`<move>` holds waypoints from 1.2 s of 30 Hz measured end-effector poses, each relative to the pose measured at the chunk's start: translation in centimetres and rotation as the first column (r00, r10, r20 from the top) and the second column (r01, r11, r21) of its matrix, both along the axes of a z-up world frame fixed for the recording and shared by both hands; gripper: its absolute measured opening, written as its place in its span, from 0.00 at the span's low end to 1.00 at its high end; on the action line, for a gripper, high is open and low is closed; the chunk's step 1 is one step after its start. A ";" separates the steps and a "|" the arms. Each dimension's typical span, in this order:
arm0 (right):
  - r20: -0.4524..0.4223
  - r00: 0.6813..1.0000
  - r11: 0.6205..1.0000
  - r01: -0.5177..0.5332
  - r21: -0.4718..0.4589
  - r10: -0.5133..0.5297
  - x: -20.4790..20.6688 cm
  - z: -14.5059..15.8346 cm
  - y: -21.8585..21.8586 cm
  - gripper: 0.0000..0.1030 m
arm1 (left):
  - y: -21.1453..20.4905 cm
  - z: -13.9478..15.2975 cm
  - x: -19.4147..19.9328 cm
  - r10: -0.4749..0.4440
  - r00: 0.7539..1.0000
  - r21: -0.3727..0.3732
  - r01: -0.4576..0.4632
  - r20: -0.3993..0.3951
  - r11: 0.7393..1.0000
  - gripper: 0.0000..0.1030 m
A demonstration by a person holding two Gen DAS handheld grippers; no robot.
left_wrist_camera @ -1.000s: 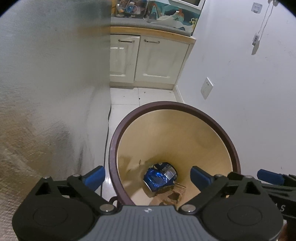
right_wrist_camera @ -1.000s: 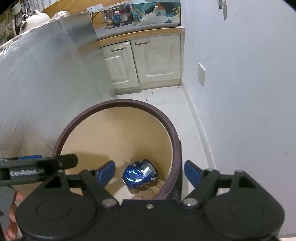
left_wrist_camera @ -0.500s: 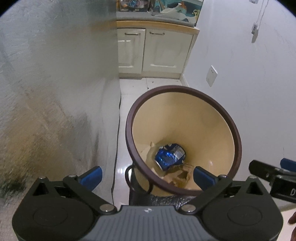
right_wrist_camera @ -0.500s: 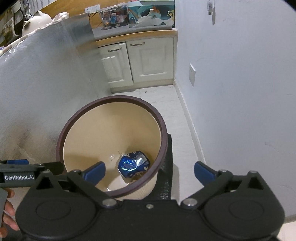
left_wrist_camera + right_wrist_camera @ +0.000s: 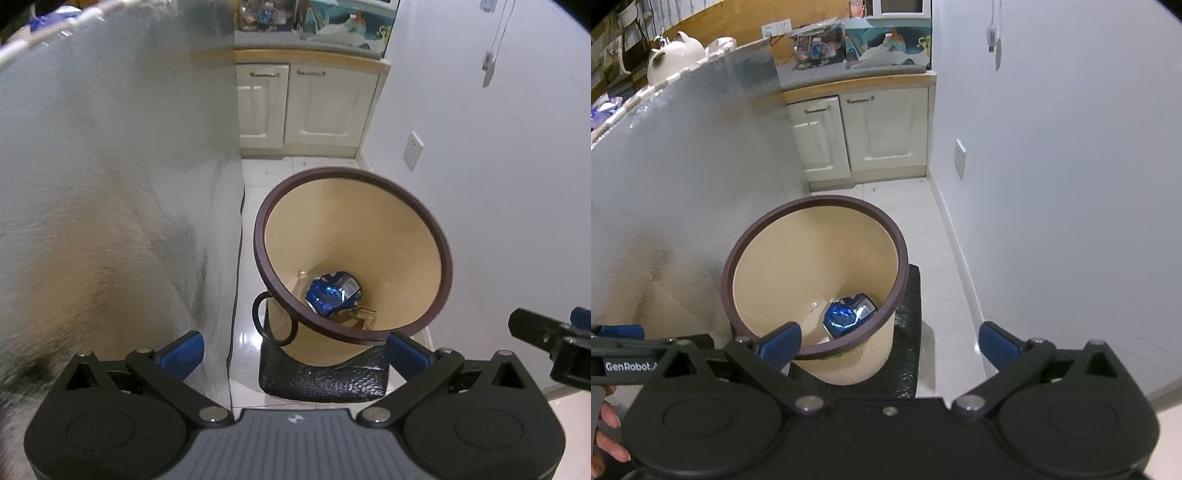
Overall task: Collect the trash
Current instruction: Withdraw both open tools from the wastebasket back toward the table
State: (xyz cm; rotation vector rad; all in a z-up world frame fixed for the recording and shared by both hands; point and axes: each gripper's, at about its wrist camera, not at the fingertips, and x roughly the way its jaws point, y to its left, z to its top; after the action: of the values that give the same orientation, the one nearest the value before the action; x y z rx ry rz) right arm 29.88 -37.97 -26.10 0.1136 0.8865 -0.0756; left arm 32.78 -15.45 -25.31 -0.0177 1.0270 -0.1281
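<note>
A cream waste bin with a dark brown rim stands on a black textured block on a pale tiled floor, beside a silver foil-covered panel; at the bin's bottom lies a crumpled blue wrapper, next to a scrap of brown cardboard. The left gripper hangs above and short of the bin, jaws spread wide and empty; the wrapper lies ahead of them and well below, roughly between the two blue pads. The right gripper is likewise spread wide and empty; in its view the wrapper lies deep in the bin, forward of the gap. White cabinets stand beyond.
</note>
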 end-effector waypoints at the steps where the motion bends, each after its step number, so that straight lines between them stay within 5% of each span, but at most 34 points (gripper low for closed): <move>1: 0.006 1.000 1.000 0.001 -0.001 -0.001 -0.5 0.5 0.0 1.00 | 0.0 0.5 -0.4 0.001 1.000 -0.004 -0.001 0.007 1.000 1.00; 18: 0.161 0.987 0.999 0.025 -0.042 -0.018 -9.4 8.8 1.0 1.00 | 0.7 10.2 -9.2 -0.037 0.981 -0.040 0.045 0.190 0.998 1.00; 36: 0.371 0.927 0.997 -0.041 -0.060 0.060 -15.6 18.3 6.9 1.00 | 7.3 20.9 -16.6 0.000 0.912 -0.051 0.023 0.411 0.998 1.00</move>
State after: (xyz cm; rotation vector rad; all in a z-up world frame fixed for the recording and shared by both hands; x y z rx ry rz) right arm 14.26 -31.09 -7.81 0.0537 0.5052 -0.0270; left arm 16.15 -8.10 -4.38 -0.0329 0.6009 -0.1629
